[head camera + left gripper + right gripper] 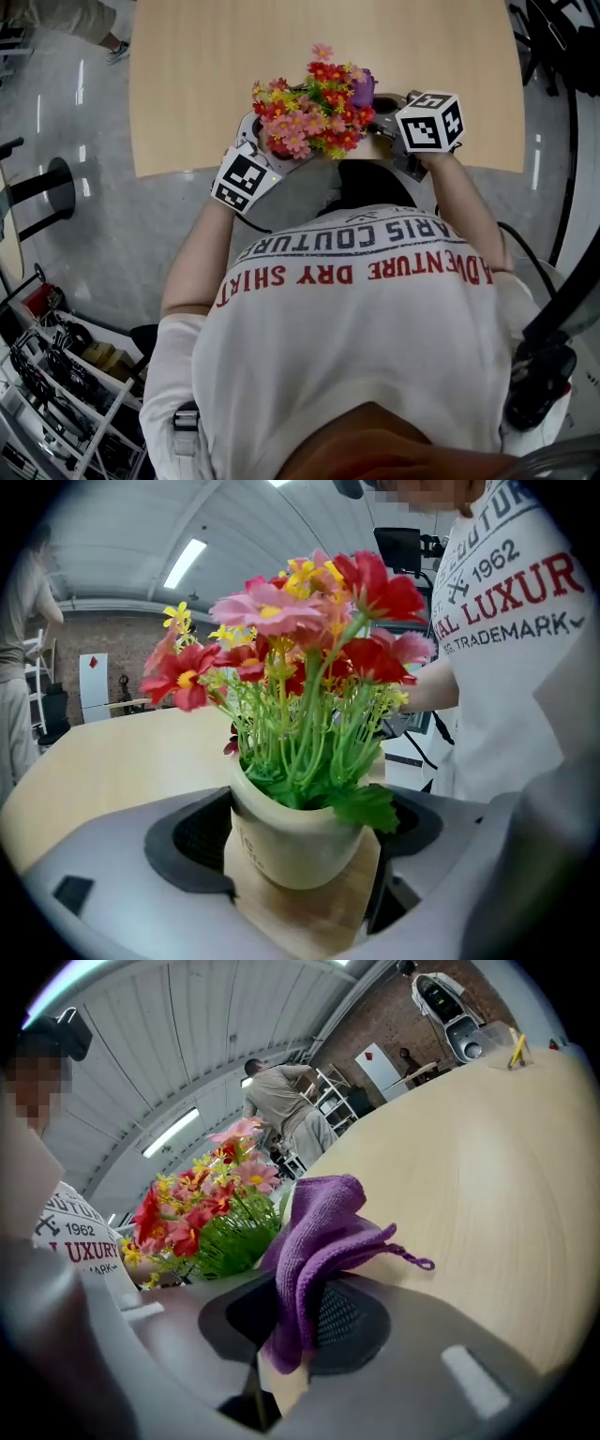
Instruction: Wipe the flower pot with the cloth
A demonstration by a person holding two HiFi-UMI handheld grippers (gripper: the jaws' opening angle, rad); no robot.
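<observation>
Flower pot, one, in left gripper; one cloth in right gripper.

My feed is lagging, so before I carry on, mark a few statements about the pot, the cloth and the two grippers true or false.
1. The left gripper holds the cream flower pot between its jaws. True.
2. The right gripper is clamped on the cloth. True.
3. The cloth is green. False: it is purple.
4. The flower pot is empty. False: it holds red, pink and yellow flowers.
</observation>
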